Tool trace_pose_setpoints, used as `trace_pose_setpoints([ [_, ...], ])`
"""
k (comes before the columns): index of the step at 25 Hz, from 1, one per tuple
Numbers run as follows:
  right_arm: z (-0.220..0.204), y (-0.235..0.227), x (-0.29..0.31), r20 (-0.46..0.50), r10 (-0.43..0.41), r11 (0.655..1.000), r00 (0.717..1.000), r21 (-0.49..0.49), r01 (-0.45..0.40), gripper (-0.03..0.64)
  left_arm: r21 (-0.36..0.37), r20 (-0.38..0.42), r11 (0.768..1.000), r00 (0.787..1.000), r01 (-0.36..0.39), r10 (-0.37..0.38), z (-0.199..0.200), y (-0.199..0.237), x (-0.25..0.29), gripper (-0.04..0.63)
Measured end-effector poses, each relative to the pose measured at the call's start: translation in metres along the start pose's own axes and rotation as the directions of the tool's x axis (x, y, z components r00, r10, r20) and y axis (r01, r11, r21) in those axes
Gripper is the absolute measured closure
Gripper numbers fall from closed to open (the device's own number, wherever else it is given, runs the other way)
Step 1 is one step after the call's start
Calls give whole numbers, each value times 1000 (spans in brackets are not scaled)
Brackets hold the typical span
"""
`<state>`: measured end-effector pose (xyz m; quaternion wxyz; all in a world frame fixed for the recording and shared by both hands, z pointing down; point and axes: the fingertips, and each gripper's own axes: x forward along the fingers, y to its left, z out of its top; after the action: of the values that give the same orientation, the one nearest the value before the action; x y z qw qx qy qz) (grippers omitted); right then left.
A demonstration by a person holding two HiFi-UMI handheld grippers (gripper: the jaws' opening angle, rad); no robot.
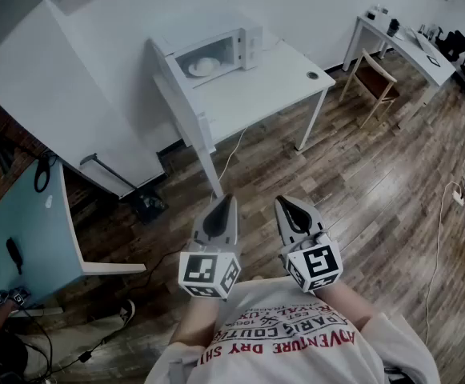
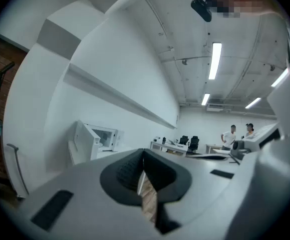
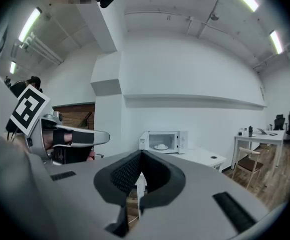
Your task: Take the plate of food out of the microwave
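Two grey two-jaw grippers were held side by side low in the middle of the head view, each with a marker cube at its rear, close in front of the person's white T-shirt with red lettering (image 1: pixel 288 344). The left gripper (image 1: pixel 226 206) had its ribbed black jaws pressed together with nothing between them, and its own view showed the same closed tips (image 2: pixel 144 157) pointing level across the room. The right gripper (image 1: pixel 286 209) was likewise shut and empty, and its view looked over the meeting jaws (image 3: pixel 141 159) toward the far wall. Well apart from both, in the upper middle of the head view, a white microwave oven (image 1: pixel 244 46) stood at the back left of a white rectangular table (image 1: pixel 276 82), its door (image 2: pixel 85 140) swung open to the left. Inside the lit cavity sat a white plate (image 1: pixel 202 66) carrying a pale mound of food, which was too small to identify; it also showed in the right gripper view (image 3: pixel 160 147). A wooden chair (image 1: pixel 372 82) stood at the upper right on the dark wood-plank floor (image 1: pixel 376 190), near a second white desk (image 1: pixel 408 45). A pale blue tabletop (image 1: pixel 32 226) filled the lower left.
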<state>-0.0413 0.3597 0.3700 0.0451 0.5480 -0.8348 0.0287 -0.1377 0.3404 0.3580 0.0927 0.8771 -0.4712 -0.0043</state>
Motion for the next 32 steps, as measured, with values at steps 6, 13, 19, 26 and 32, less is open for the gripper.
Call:
trace_pose_setpoints([
  [6,-2,-6,1,-2,0,1000,1000,4,0,607,9,-5,1000,1000,4,-4,-1,-5,6,588],
  [13,-2,-13,2,10,-18,999,1000,43,18,607,2,-9,1000,1000,9,-9,-3,-5,9,588],
  [19,-6,-15,0,-4,-27,999,1000,38,27,606,-11,-19,1000,1000,21,-21,-7,-6,14,588],
  [26,-22,-39,9,-40,-24,998,999,53,27,607,-29,-43,1000,999,10,-11,-17,-7,36,588],
  [32,-24,-74,41,-36,33,998,999,60,-31,607,-46,-51,998,998,-48,45,-23,-3,76,588],
])
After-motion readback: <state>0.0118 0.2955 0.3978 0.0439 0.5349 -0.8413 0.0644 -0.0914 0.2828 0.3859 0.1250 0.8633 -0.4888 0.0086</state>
